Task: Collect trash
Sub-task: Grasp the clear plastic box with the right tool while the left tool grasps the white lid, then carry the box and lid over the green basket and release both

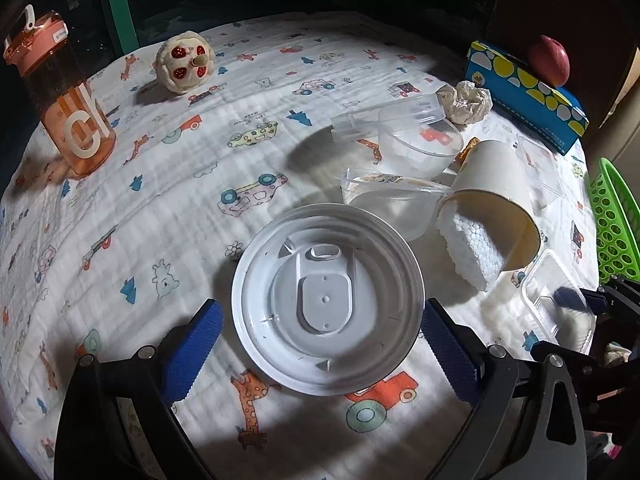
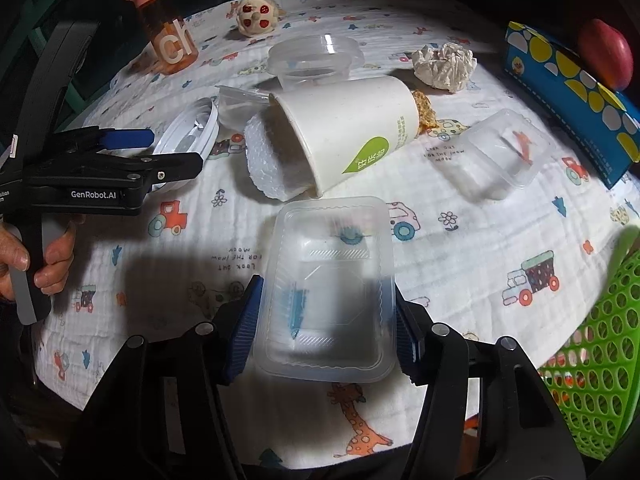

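Observation:
A white round plastic lid (image 1: 326, 312) lies flat on the printed cloth between the blue pads of my left gripper (image 1: 320, 348), which stands open around it, the pads close to its rim. My right gripper (image 2: 326, 332) is shut on a clear rectangular plastic tray (image 2: 328, 280), one pad pressed against each long side. Beyond it a white paper cup (image 2: 352, 132) lies on its side with a piece of white foam (image 2: 264, 164) at its mouth. Crumpled paper (image 2: 444, 66) sits further back. The left gripper (image 2: 160, 152) shows at the left of the right wrist view, held by a hand.
A green perforated basket (image 2: 592, 360) stands at the right edge. Other clear containers (image 2: 316, 58) (image 2: 496, 152) lie on the cloth. An orange bottle (image 1: 68, 108), a plush toy (image 1: 186, 64), a blue box (image 1: 524, 92) and a red apple (image 1: 550, 60) ring the back.

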A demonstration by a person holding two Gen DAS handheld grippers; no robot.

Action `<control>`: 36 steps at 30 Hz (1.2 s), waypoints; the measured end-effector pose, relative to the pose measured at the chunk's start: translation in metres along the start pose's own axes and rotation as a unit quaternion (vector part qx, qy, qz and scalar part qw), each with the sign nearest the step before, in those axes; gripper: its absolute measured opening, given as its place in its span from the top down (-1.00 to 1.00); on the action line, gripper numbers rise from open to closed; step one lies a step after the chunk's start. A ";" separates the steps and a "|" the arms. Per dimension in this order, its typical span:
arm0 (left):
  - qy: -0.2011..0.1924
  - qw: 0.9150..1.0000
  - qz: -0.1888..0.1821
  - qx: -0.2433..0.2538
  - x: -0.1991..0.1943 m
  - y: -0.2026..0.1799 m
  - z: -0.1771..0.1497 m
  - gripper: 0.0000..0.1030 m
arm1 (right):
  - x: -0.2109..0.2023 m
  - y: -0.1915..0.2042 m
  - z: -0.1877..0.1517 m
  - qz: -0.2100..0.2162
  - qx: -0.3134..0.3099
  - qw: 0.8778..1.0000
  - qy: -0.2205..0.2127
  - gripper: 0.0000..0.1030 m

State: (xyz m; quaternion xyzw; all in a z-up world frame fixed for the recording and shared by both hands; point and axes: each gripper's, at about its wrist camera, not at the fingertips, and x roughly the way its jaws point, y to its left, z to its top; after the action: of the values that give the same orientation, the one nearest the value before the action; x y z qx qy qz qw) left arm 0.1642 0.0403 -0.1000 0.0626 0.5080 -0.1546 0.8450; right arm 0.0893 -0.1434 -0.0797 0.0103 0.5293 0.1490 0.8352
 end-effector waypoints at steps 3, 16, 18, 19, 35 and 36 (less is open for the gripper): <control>0.003 1.000 -0.016 -0.010 0.005 0.005 0.001 -0.85 | -0.002 0.000 0.000 0.004 0.001 1.000 -0.001 -0.13; -0.014 0.996 -0.059 -0.058 0.007 0.018 -0.002 -0.75 | -0.032 -0.004 -0.002 0.017 0.012 0.999 -0.026 -0.12; -0.021 0.997 -0.056 -0.058 -0.001 0.017 -0.004 -0.75 | -0.038 -0.007 -0.002 0.019 0.018 0.999 -0.033 -0.12; -0.024 0.997 -0.051 -0.057 -0.005 0.016 -0.006 -0.75 | -0.042 -0.009 -0.002 0.023 0.022 0.999 -0.036 -0.12; -0.080 0.993 -0.087 0.002 -0.085 -0.073 0.011 -0.75 | -0.127 -0.103 -0.032 -0.028 0.123 0.985 -0.120 -0.12; -0.082 0.992 -0.092 0.009 -0.087 -0.083 0.015 -0.75 | -0.132 -0.115 -0.036 -0.037 0.135 0.982 -0.124 -0.12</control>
State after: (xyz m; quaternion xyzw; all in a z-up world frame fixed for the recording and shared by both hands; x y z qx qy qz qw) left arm 0.1116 -0.0252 -0.0123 0.0101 0.4395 -0.2404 0.8654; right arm 0.0326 -0.2923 0.0004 0.1215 0.4372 0.0429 0.8901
